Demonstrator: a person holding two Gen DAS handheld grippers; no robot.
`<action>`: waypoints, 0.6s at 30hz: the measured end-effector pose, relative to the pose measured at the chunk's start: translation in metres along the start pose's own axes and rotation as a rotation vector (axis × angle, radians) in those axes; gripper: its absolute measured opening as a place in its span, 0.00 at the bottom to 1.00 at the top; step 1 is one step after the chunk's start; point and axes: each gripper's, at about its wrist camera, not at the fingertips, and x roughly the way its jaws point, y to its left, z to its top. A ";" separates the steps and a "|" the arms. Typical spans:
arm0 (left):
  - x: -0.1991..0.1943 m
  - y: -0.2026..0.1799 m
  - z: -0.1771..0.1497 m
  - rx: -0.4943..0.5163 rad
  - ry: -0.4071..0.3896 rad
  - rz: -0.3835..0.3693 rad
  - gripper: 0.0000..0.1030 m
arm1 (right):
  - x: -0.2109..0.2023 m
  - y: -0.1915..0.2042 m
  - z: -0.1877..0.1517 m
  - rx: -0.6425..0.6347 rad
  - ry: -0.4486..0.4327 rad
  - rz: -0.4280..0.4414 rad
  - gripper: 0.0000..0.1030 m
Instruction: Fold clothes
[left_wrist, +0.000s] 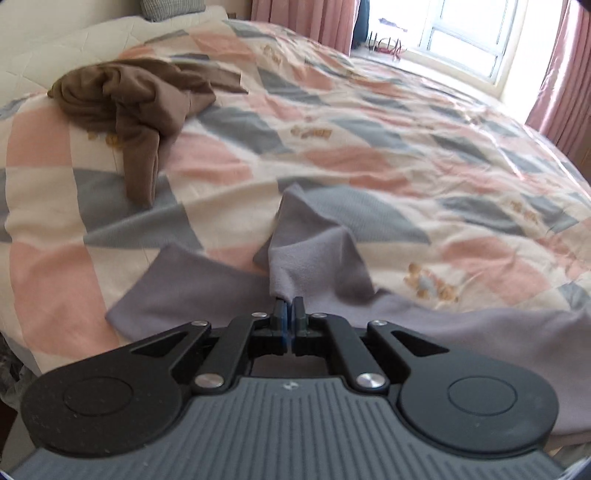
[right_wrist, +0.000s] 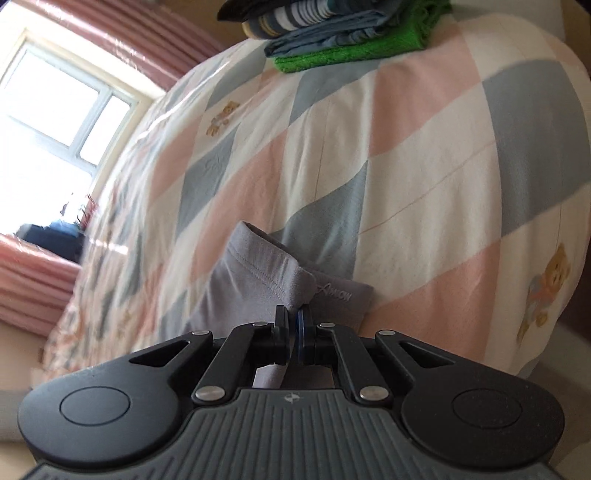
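The left gripper (left_wrist: 289, 306) has its jaws squeezed together on a bit of the grey garment (left_wrist: 314, 258). The cloth rises from the jaws into a soft peak just ahead of them. More of the grey garment spreads flat on the bed, to the left of the jaws and to the right of them. One flat piece with a straight edge lies just ahead and to the left.

Far ahead of the left jaws and off to the left sits a brown garment (left_wrist: 136, 99), all bunched up in a heap. One long part of it hangs down toward the jaws but is well apart from them. It lies on the quilt (left_wrist: 406, 147), which has pink, grey-blue and cream patches and little bears on it. Beyond the quilt, ahead and to the right, is a bright window (left_wrist: 461, 33) with pink curtains (left_wrist: 561, 74) beside it.

The right gripper (right_wrist: 294, 317) also has its jaws pinched tight on the grey garment (right_wrist: 255, 280). A stitched hem shows just ahead of the jaws, and some small letters sit on the cloth to the right of them. A bit of the cloth also hangs behind the jaws. Far ahead and a little right, a pile of folded clothes (right_wrist: 332, 33) rests on the quilt, with a green one at the bottom.
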 end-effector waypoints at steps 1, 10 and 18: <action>-0.001 0.000 0.001 0.000 -0.003 0.002 0.00 | 0.001 -0.002 -0.002 0.002 0.002 -0.004 0.04; -0.015 0.002 -0.018 -0.002 0.007 0.029 0.00 | 0.013 -0.016 -0.008 -0.025 0.014 -0.099 0.04; 0.007 0.001 -0.042 -0.057 0.098 0.011 0.04 | 0.017 0.016 -0.016 -0.170 -0.010 -0.234 0.44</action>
